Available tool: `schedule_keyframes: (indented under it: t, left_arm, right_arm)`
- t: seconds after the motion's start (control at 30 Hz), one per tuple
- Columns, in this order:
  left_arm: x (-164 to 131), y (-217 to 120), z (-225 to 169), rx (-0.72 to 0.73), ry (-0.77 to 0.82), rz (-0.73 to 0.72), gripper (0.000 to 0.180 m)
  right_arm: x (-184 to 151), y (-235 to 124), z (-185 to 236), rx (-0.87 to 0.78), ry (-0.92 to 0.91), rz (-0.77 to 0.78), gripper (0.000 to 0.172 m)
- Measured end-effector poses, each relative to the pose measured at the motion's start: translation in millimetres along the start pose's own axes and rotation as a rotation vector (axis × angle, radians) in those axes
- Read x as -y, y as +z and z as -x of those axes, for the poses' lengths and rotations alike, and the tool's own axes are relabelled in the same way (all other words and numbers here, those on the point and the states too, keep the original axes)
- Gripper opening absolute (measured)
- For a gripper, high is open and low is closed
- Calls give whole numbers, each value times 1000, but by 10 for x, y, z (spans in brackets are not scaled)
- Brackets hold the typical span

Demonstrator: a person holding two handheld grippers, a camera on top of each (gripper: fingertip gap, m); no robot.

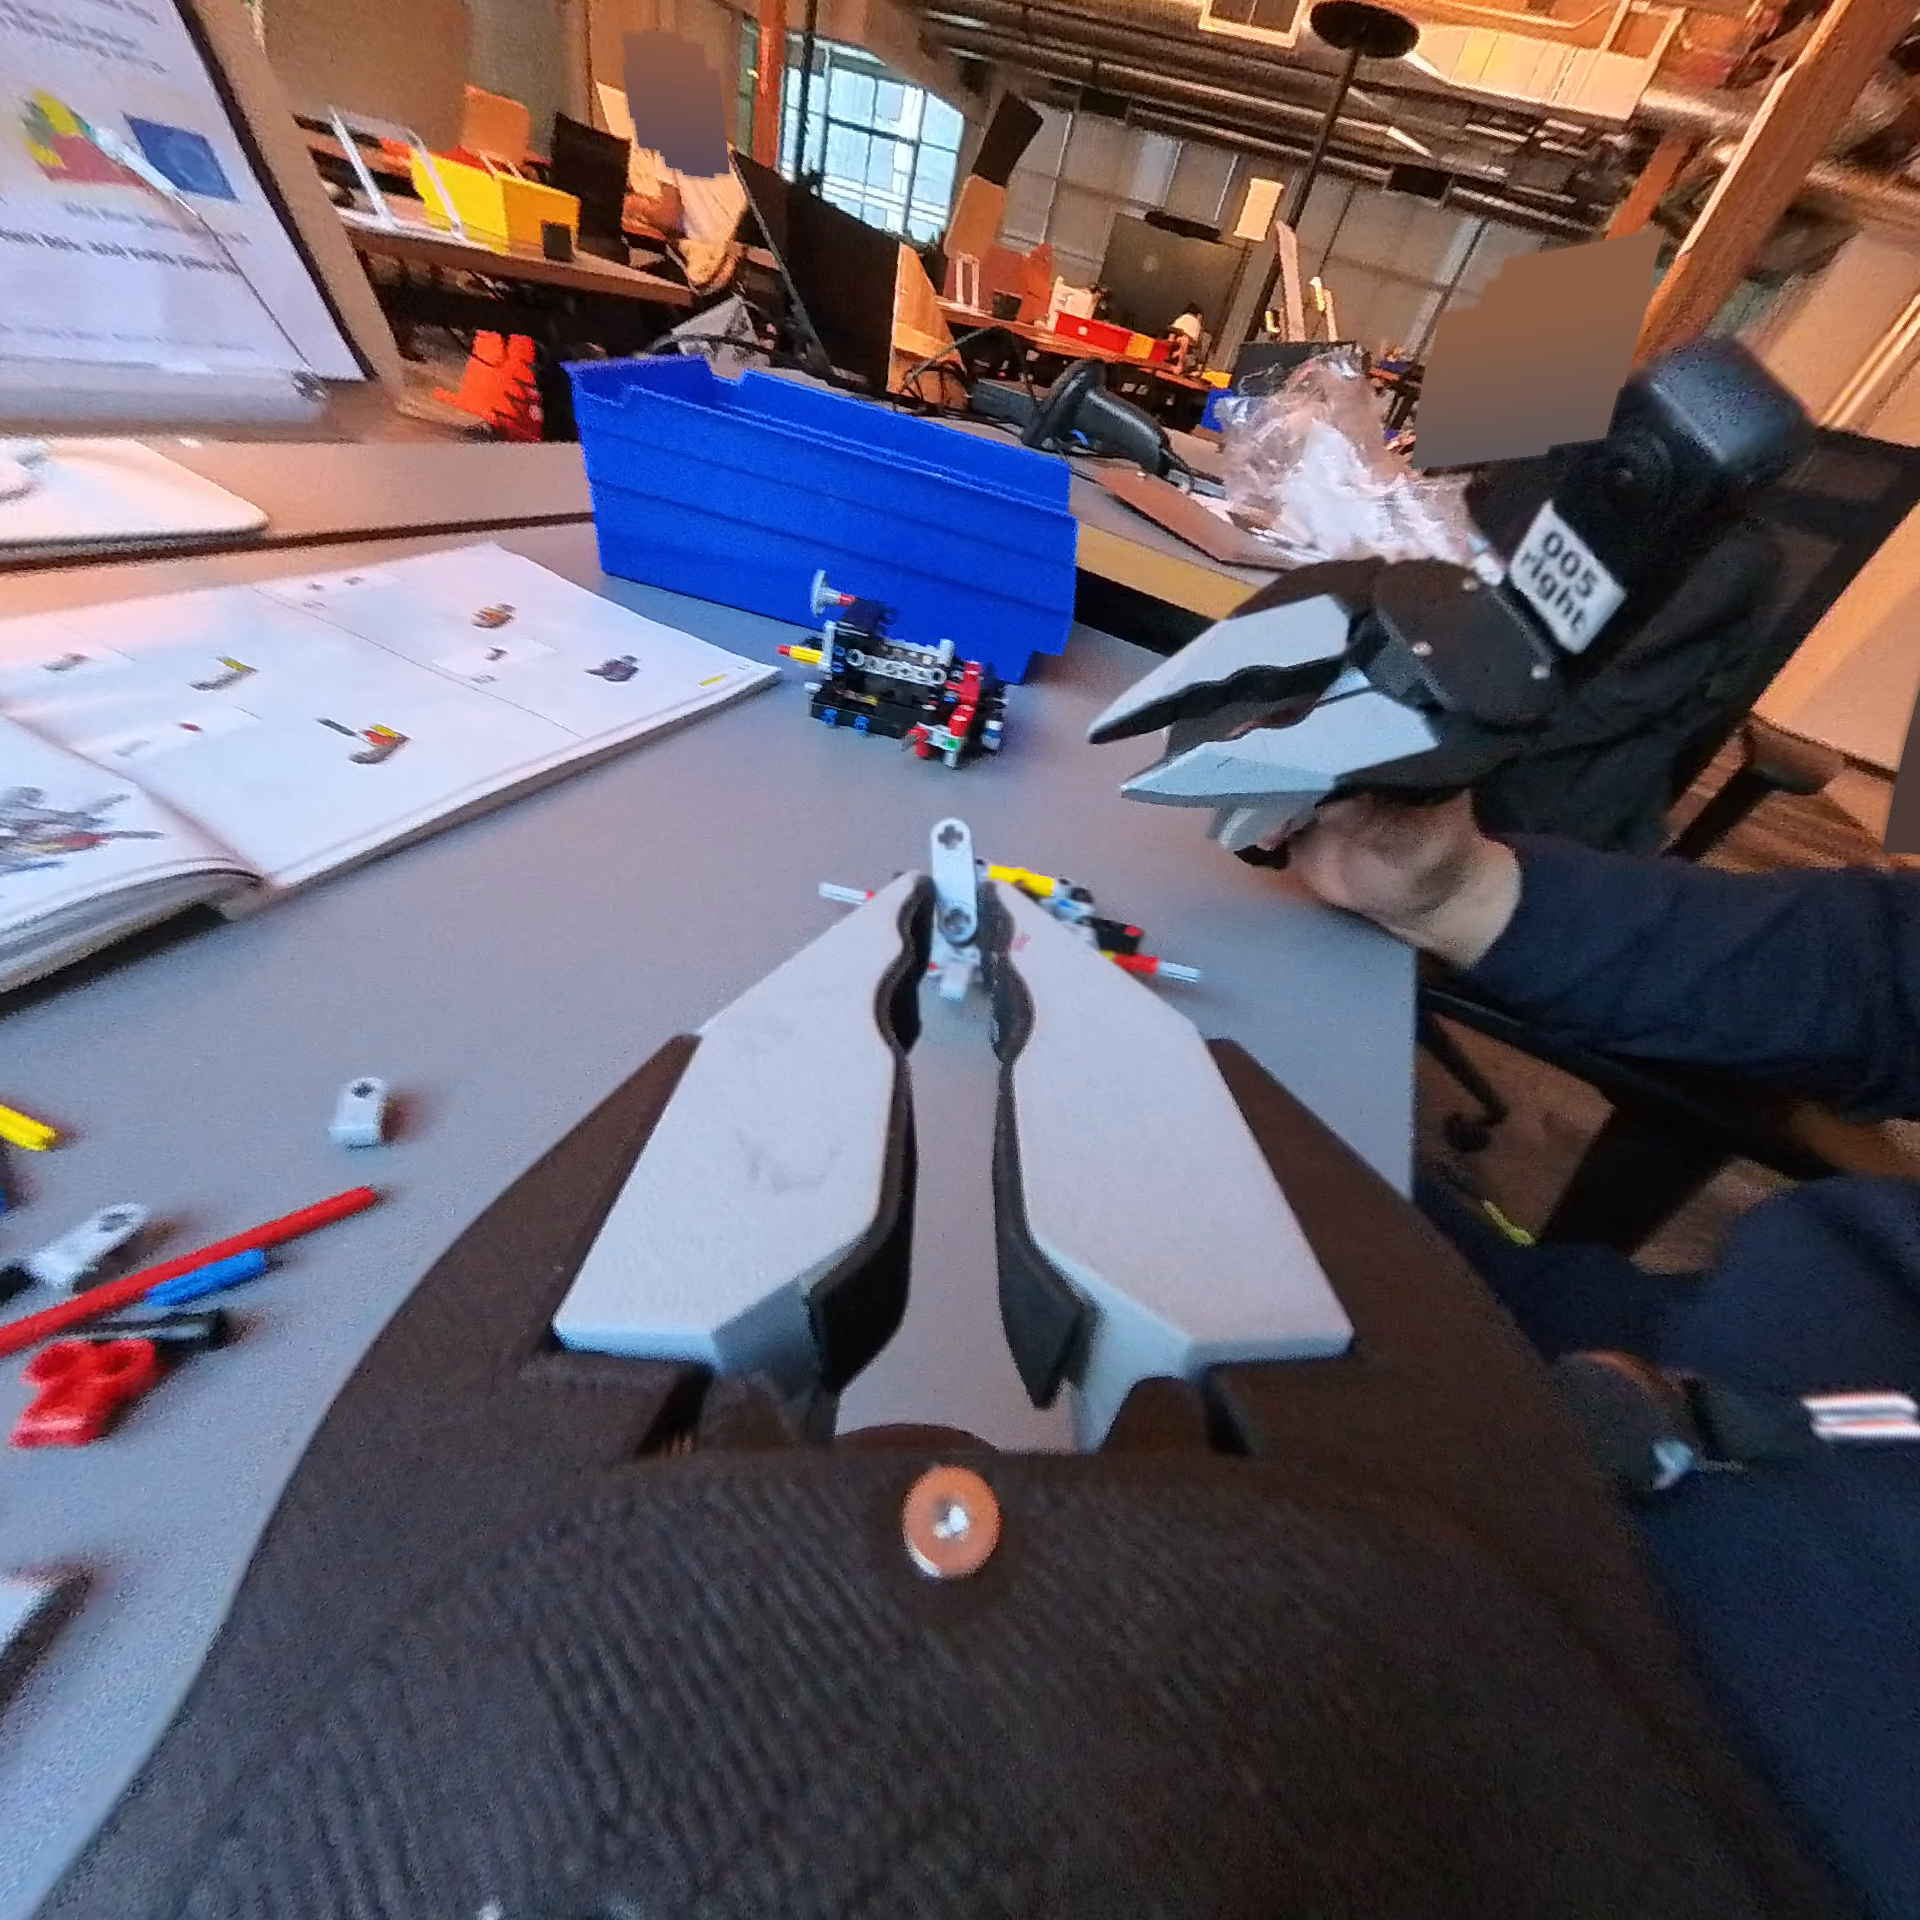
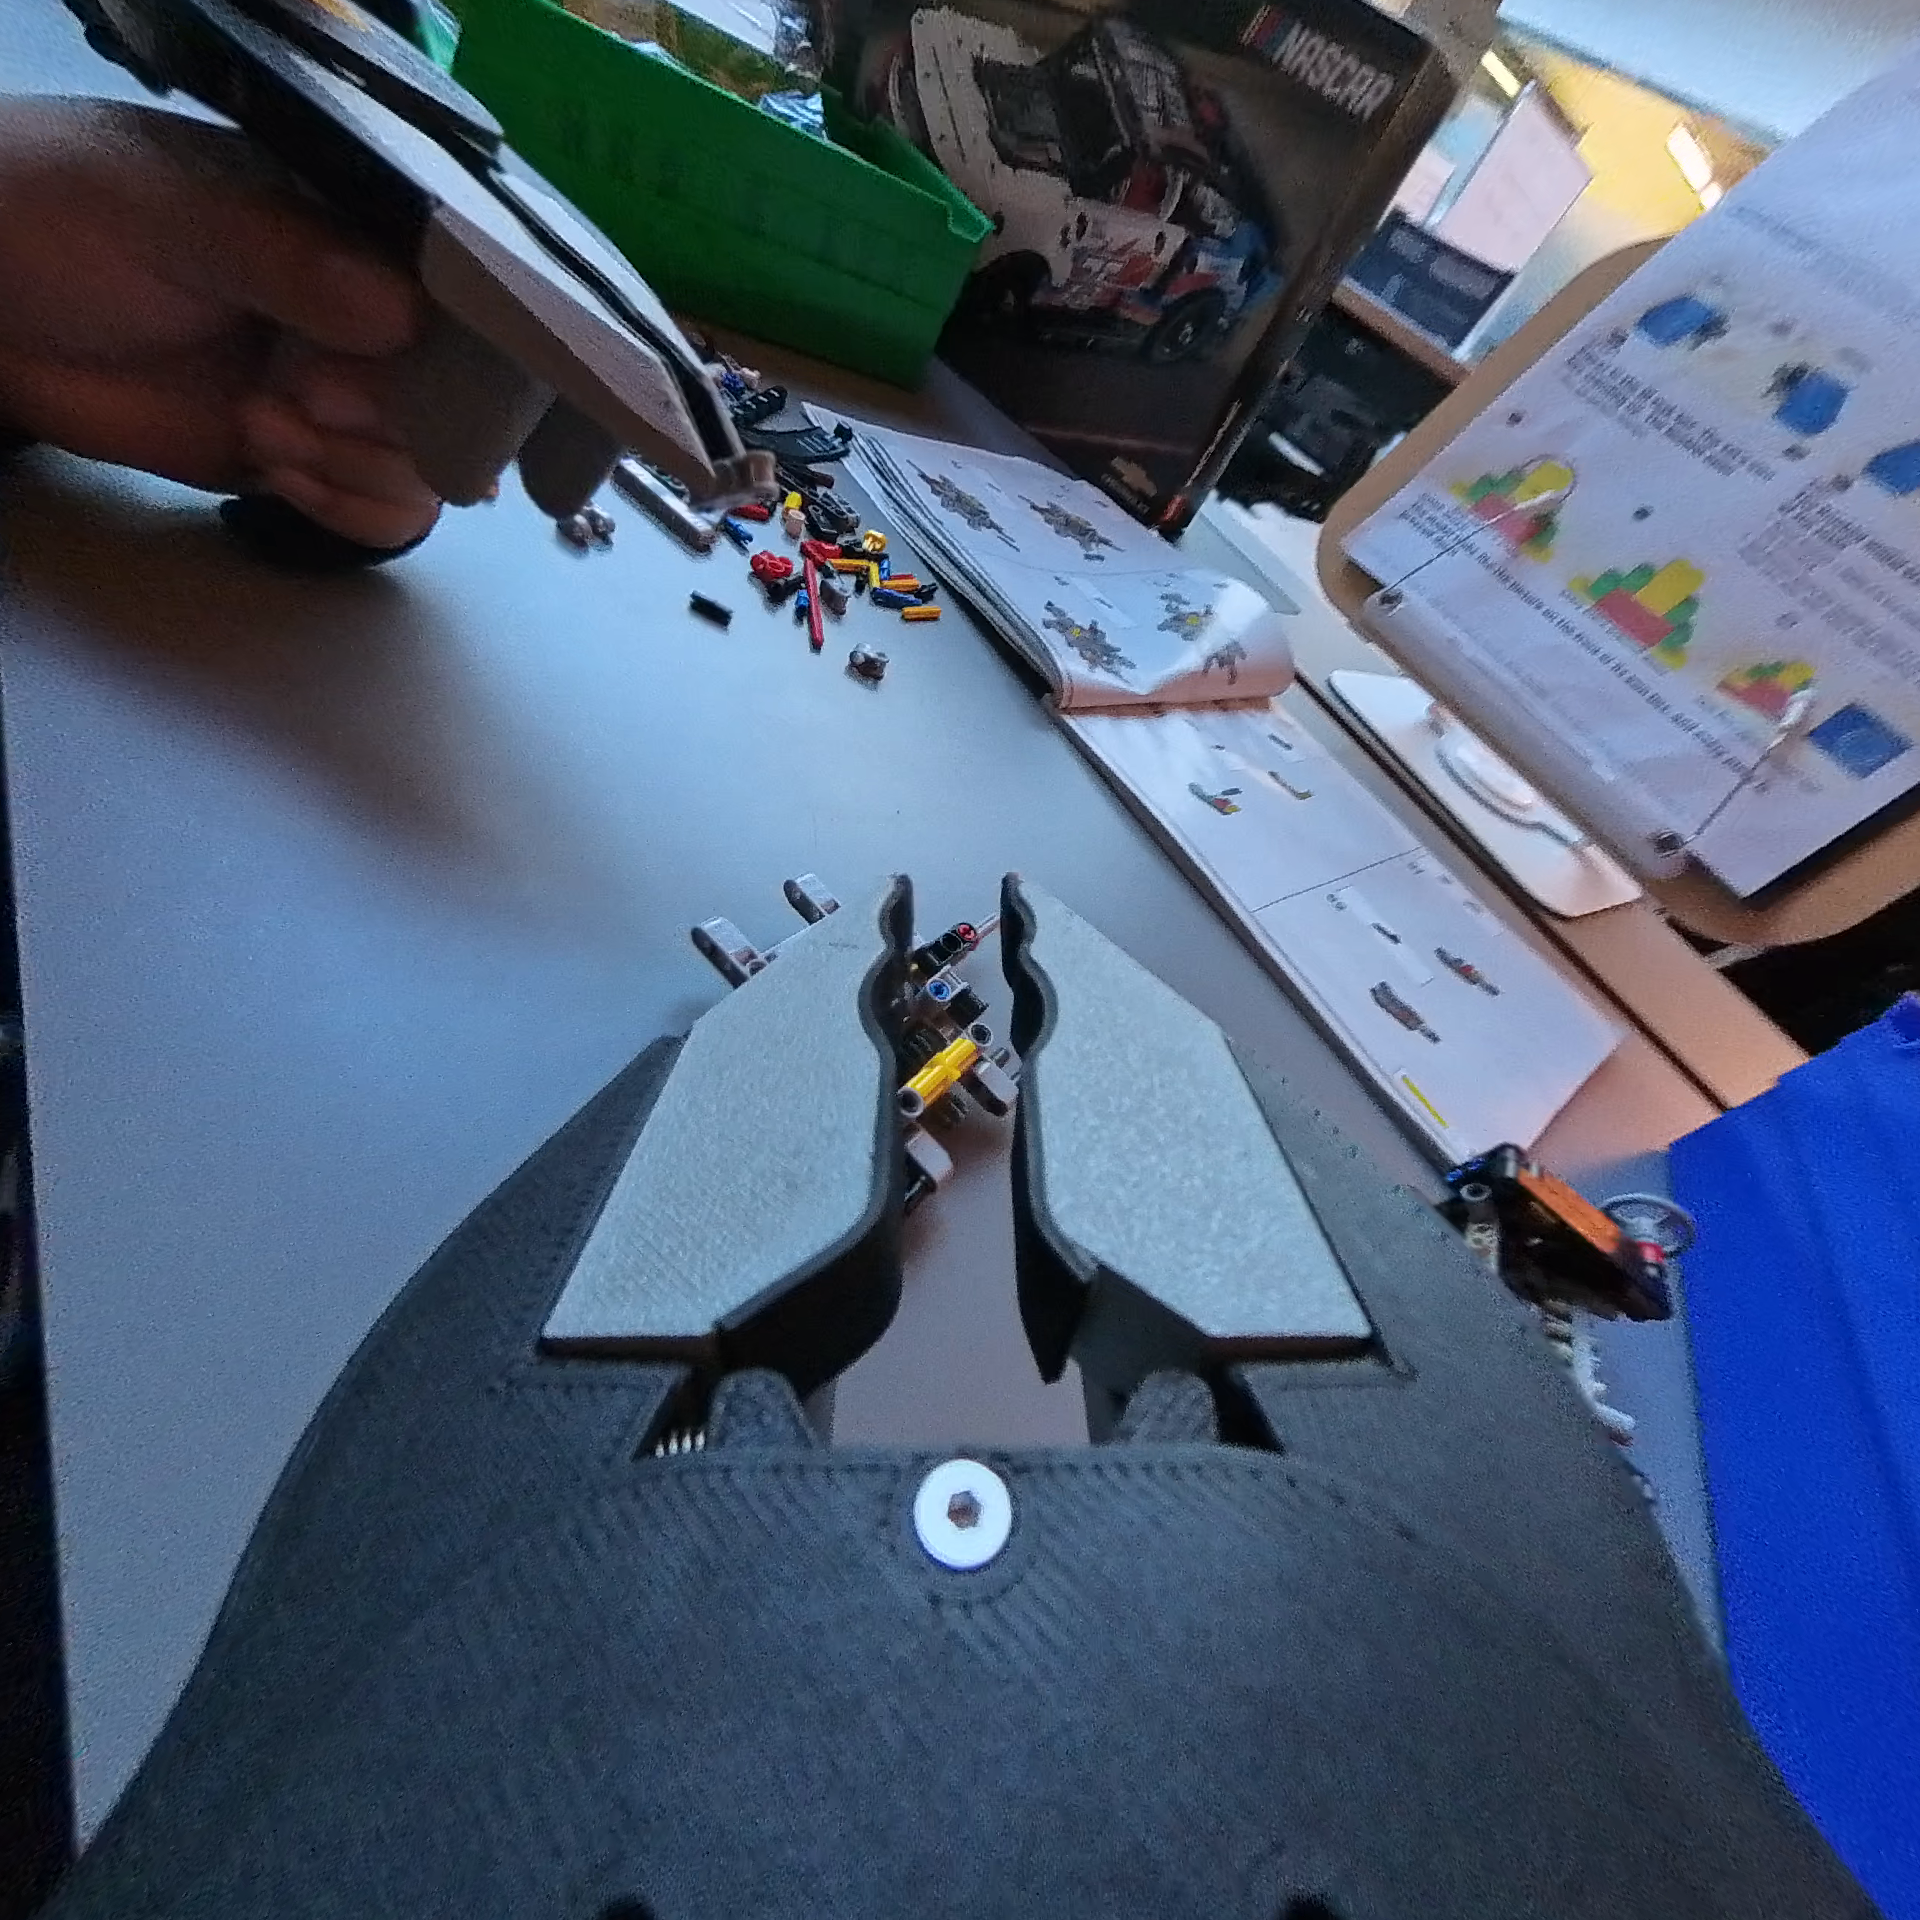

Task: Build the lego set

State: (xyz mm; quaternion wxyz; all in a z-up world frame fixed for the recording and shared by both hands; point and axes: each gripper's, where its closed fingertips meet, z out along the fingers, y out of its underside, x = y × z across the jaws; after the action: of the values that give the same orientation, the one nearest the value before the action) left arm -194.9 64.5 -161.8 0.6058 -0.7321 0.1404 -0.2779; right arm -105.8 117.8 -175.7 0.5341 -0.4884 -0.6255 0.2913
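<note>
Closest to my left wrist lens are my left gripper's [image 1: 956, 914] grey fingers, drawn narrow and pressing from both sides on a small light-grey lever piece [image 1: 954, 883]. It stands upright, its cross-holed end poking out above my fingertips. It hangs just on the near side of the little black-and-yellow assembly [image 1: 1081, 914] lying on the grey table [image 1: 520, 987].

My right gripper [image 2: 956, 894] hovers above that assembly with its fingers a little apart and nothing between them. Through the gap I see the assembly's yellow pin below, not touched by either pad.

The risks, as I judge them: only a short stretch of the lever sits between my left pads, so a sideways nudge could make it pivot or slip out. The assembly rests loose on the table and could skid or roll if bumped. My two grippers are near each other above it, so their tips might knock together.

Well beyond the assembly stand a bigger black build [image 1: 904, 696] and a blue bin [image 1: 831, 499]. Far to its left lie scattered loose parts [image 1: 104, 1299].
</note>
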Motion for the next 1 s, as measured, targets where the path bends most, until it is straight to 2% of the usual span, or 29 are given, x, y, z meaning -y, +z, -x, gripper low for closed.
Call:
schedule_keyframes:
  t: [0.2,0.5,0.57,0.77,0.83,1.0]
  left_arm:
    - [-114,147,-397,-144,-129,38,6]
    - [-245,303,-561,-163,-98,125,6]
    - [-239,290,-509,-124,-28,127,6]
    - [-307,164,-226,83,341,194,6]
    - [-305,144,-212,101,385,192,6]
    - [-321,157,-218,85,379,200,5]
  right_arm:
    - [9,-141,158,-2,-7,-5,15]
    - [-136,-283,369,7,-20,62,16]
    - [-167,-290,344,4,-3,69,16]
    - [-194,-291,277,20,73,63,16]
    - [-215,-273,294,25,64,78,18]
    - [-270,-228,320,14,26,123,18]
